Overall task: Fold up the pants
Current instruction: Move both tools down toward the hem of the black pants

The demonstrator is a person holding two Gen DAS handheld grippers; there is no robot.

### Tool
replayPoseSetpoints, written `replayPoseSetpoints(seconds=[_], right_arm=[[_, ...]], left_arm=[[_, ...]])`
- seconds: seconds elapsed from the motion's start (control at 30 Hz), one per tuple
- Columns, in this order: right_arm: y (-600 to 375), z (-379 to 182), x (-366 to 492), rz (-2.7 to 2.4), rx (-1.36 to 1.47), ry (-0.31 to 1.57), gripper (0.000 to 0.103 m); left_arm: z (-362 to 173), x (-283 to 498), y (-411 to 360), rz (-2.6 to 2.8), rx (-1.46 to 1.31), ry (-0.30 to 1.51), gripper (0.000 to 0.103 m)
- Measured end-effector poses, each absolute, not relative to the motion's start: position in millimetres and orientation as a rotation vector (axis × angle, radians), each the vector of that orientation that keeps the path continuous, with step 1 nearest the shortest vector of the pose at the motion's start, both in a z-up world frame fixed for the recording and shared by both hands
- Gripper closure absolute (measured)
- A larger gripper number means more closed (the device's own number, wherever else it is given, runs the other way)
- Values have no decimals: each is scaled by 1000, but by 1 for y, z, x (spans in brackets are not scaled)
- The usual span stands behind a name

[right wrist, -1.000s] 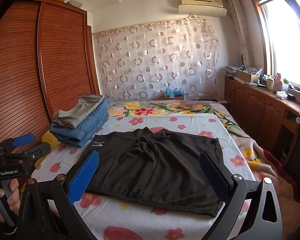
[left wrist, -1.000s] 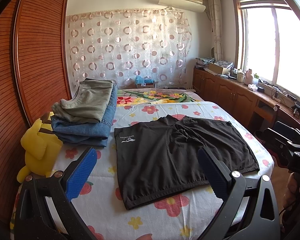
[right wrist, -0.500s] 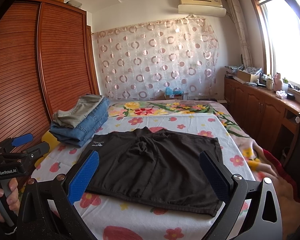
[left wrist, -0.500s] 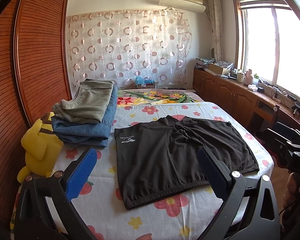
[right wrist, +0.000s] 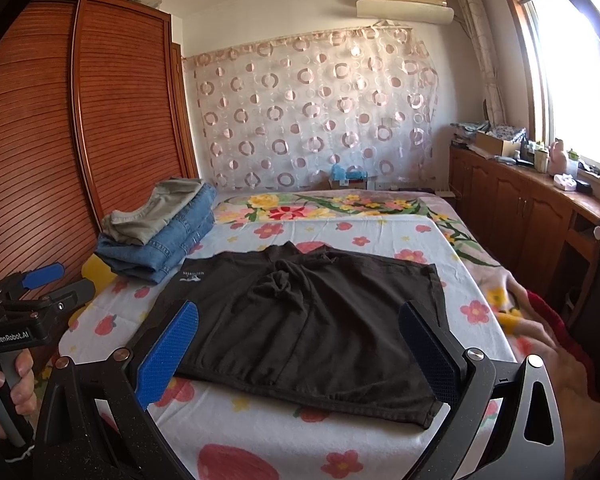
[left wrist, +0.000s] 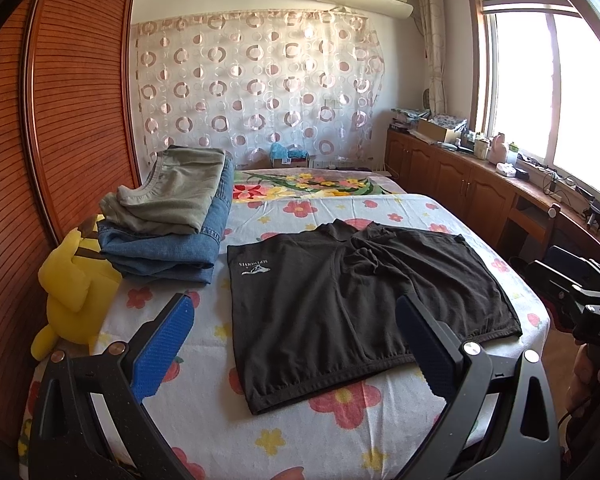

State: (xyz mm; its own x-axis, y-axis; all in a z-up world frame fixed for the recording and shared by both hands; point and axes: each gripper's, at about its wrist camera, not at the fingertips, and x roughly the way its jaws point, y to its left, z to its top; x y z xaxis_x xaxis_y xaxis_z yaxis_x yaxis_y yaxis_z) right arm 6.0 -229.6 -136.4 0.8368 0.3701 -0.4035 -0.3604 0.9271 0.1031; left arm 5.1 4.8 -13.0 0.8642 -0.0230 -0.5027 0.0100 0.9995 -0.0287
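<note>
On the bed [left wrist: 300, 432] black pants [left wrist: 352, 304] lie spread flat, just right of a folded stack [left wrist: 172, 220]. Both hand-held grippers, left [left wrist: 296, 348] and right [right wrist: 300, 350], hover released near the pants' front hem, grasping nothing.

View along my right gripper [right wrist: 298, 350]: its two blue-padded fingers [right wrist: 168, 350] stand wide apart in the lower frame, holding nothing. Between them, at centre, black shorts [right wrist: 308, 320] lie spread flat on the flowered bedsheet [right wrist: 340, 232], fabric bunched at the crotch. At left centre, folded jeans [right wrist: 168, 246] carry a folded olive garment [right wrist: 156, 210]. At the lower left edge, a hand [right wrist: 4, 392] grips the handle of my left gripper [right wrist: 40, 284]; I cannot tell its jaw state.
</note>
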Motion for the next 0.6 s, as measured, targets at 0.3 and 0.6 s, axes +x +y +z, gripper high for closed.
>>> replayPoseSetpoints(seconds=[0.3, 0.6], right_arm=[[-233, -145, 14, 376, -5, 489, 3], [-230, -151, 32, 356, -41, 559, 3]], left_arm=[[-32, 16, 21, 7, -41, 568, 2], [-51, 25, 32, 28, -48, 620, 2]])
